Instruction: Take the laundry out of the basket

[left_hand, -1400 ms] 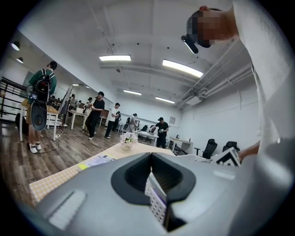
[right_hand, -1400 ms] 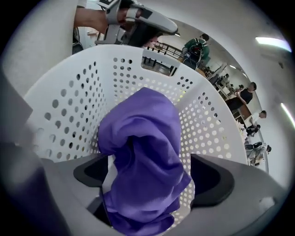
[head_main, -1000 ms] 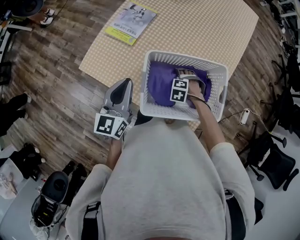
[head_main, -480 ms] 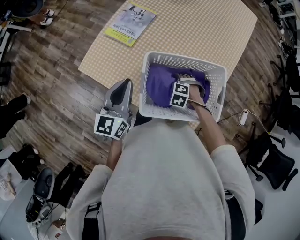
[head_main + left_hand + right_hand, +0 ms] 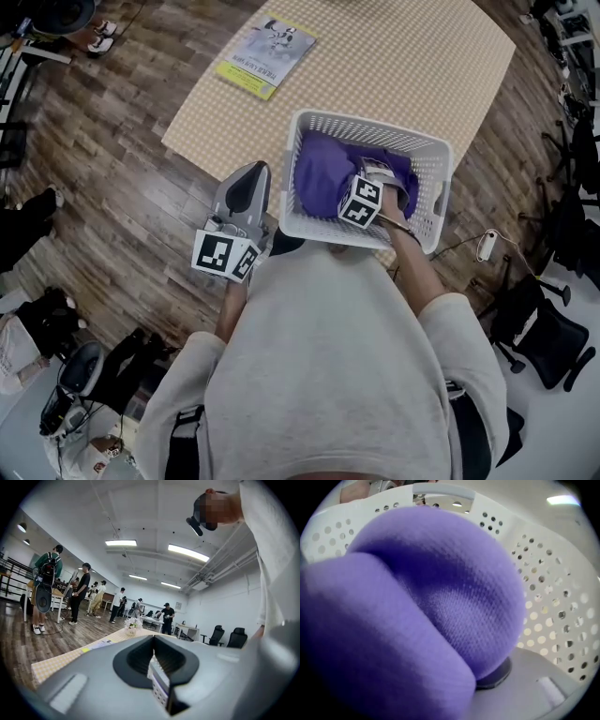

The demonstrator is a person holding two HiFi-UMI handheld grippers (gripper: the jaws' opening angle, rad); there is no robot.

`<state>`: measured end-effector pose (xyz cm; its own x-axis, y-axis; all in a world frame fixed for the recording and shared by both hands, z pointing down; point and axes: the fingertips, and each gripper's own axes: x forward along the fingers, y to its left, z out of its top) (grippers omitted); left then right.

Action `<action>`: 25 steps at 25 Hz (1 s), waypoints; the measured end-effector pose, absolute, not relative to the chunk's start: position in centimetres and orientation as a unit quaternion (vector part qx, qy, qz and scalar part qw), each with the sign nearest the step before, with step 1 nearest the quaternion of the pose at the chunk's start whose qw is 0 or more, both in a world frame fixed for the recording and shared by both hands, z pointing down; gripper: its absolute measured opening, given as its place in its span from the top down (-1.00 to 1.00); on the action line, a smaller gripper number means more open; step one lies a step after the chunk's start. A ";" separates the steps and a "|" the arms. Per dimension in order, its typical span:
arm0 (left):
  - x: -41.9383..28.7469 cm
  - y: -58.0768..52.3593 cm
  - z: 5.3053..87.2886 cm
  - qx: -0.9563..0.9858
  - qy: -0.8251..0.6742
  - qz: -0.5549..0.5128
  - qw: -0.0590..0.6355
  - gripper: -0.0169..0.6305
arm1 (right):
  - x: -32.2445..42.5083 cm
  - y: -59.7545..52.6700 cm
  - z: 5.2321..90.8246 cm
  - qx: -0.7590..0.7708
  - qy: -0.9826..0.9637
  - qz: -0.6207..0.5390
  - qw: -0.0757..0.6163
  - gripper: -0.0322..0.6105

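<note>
A white perforated laundry basket (image 5: 427,150) stands on the floor in front of me, with purple laundry (image 5: 323,169) bunched inside. My right gripper (image 5: 373,183) points steeply down into it. Its jaws have just been closing, and the purple cloth (image 5: 440,602) is bunched between them, filling the right gripper view and hiding the fingertips. The basket wall (image 5: 553,597) shows behind it. My left gripper (image 5: 251,178) hangs left of the basket over the floor, roughly level. In its own view the left gripper (image 5: 153,660) is shut with nothing in it.
A beige checkered mat (image 5: 412,56) lies beyond the basket, with a booklet (image 5: 264,52) on its left corner. A white corded device (image 5: 485,246) and black office chairs (image 5: 544,319) are at the right. Several people (image 5: 79,592) stand far across the room.
The right gripper has rolled and tipped deeper into the purple cloth, its marker cube turning, and its jaws have closed in on the cloth. The left gripper has stayed put.
</note>
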<state>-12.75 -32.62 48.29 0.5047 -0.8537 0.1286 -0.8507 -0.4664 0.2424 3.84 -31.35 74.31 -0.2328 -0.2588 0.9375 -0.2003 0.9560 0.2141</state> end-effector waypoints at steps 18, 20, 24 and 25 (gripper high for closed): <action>-11.3 -31.4 46.1 0.865 -0.489 -0.020 0.115 0.92 | 4.5 -33.1 60.6 0.329 -0.832 -0.066 0.441 0.15; -11.2 -31.3 45.7 0.865 -0.488 -0.020 0.111 0.92 | 4.8 -33.1 59.2 0.353 -0.846 -0.037 0.398 0.15; -10.8 -31.0 44.9 0.866 -0.489 -0.021 0.100 0.92 | 6.1 -33.8 55.5 0.410 -0.872 0.056 0.262 0.15; -10.7 -31.0 44.6 0.867 -0.489 -0.022 0.097 0.92 | 6.5 -33.9 54.2 0.423 -0.877 0.087 0.212 0.15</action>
